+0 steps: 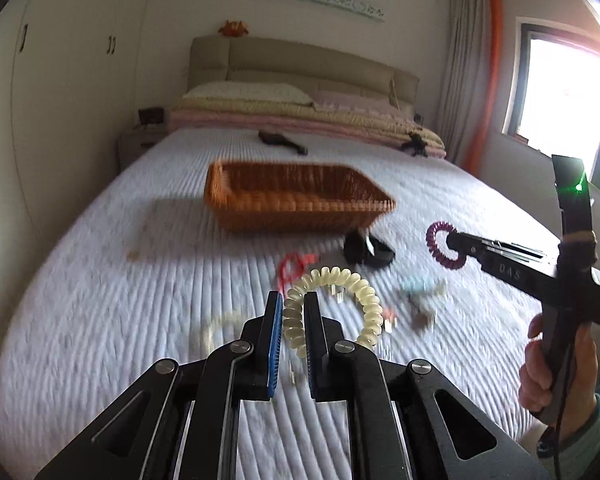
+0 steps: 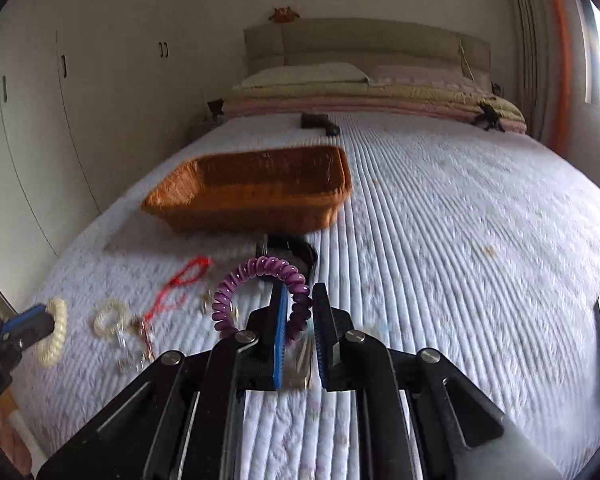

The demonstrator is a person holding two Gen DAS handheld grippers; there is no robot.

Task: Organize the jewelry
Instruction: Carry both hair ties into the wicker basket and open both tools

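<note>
left wrist: left tongs (image 1: 293, 322) clenched on a cream spiral bracelet (image 1: 340, 304), above the bed (image 1: 100, 280). right wrist: right tongs (image 2: 300, 320) pinch a purple spiral bracelet (image 2: 260, 280) (light, springy; grip across one coil), wicker basket (image 2: 252, 196) ahead.

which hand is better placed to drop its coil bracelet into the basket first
Left, marginally. Its tool grips the cream coil bracelet with the wicker basket almost straight ahead. The right tool, gripping the purple coil bracelet, sees the basket off to its left.
</note>
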